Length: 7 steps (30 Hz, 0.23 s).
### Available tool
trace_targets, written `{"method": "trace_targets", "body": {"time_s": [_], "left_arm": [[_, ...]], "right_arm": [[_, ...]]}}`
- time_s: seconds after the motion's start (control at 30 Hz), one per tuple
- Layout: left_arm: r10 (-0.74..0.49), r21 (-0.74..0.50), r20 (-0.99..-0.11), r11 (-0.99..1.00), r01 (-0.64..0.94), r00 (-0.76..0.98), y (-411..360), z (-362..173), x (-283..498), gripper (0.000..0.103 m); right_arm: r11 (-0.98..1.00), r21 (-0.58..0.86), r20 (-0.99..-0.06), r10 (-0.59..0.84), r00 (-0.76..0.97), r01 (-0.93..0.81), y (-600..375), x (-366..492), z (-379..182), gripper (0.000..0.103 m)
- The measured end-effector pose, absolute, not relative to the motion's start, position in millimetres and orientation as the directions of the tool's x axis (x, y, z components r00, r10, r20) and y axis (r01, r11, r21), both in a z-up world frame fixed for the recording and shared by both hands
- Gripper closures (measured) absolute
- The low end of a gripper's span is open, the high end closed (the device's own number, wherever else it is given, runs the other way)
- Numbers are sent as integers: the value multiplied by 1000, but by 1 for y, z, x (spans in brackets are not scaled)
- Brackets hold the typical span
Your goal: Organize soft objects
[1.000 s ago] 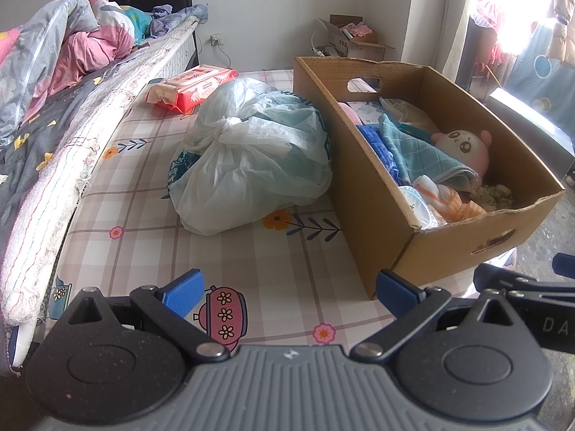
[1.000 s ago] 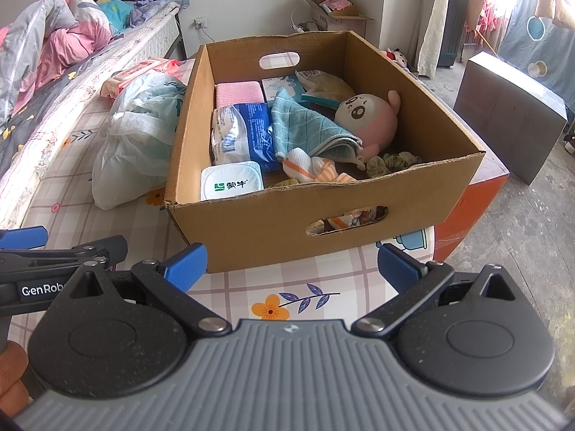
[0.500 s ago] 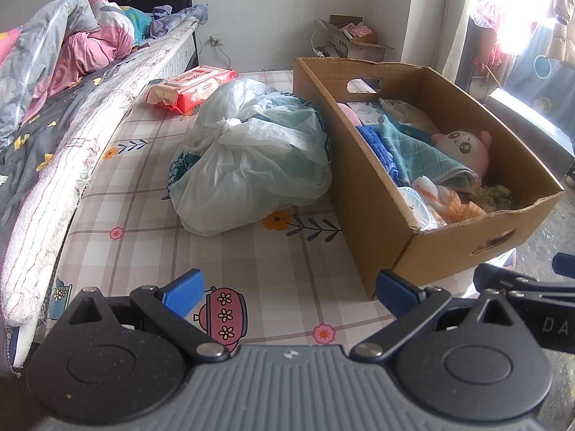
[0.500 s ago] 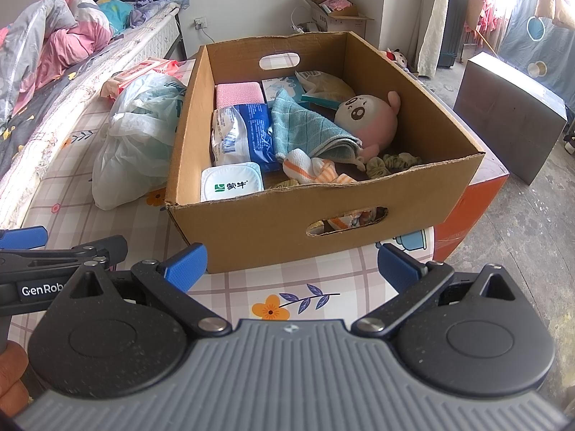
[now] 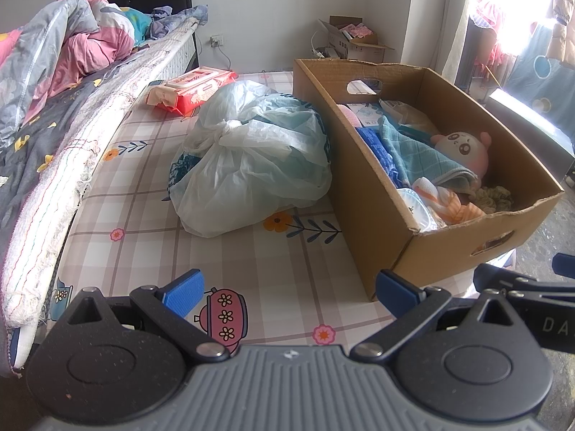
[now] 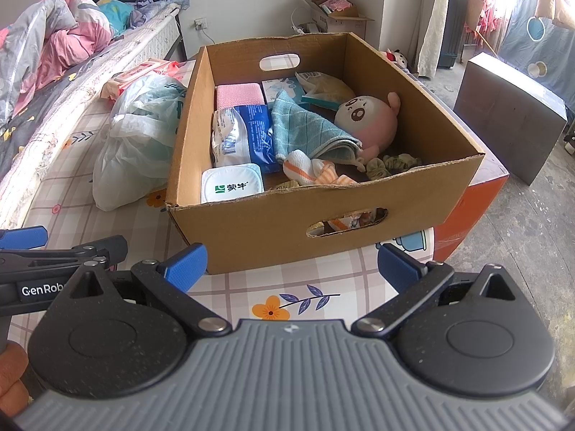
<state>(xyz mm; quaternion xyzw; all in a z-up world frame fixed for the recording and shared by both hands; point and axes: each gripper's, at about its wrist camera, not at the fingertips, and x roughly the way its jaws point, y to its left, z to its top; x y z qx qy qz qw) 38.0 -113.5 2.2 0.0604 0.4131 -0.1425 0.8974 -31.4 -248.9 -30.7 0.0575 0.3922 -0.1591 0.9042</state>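
Note:
A cardboard box [image 6: 273, 226] [image 5: 381, 222] stands on a checked floral sheet [image 5: 251, 262]. Inside lie a pink plush toy [image 6: 366, 122] [image 5: 463, 147], a teal cloth [image 6: 305, 129] [image 5: 413, 151], a pink sponge [image 6: 239, 95], a blue-and-white packet [image 6: 244, 136], a white tub [image 6: 231, 186], an orange-striped rag [image 6: 316, 172] and olive scrunchies [image 6: 395, 163]. A knotted white plastic bag [image 5: 251, 158] [image 6: 140, 136] lies left of the box. My left gripper [image 5: 287, 287] is open above the sheet, nothing between its fingers. My right gripper [image 6: 291, 262] is open in front of the box's near wall.
A red wet-wipes pack [image 5: 190, 88] lies beyond the bag. Bedding [image 5: 54, 72] is piled on a mattress at left. A dark cabinet [image 6: 510, 115] stands on the floor at right, an orange box [image 6: 474, 201] under the sheet's corner, and a small open carton [image 5: 355, 39] by the far wall.

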Motion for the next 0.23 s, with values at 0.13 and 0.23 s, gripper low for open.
{"method": "trace_targets", "body": {"time_s": [0.13, 0.23], "left_arm": [[-206, -9, -759, 952, 306, 617, -113, 2, 38, 1], [-206, -9, -760, 952, 307, 617, -113, 1, 38, 1]], "right_arm": [[943, -21, -728, -243, 641, 333, -249, -31, -30, 1], [943, -21, -728, -243, 641, 333, -249, -32, -30, 1]]}}
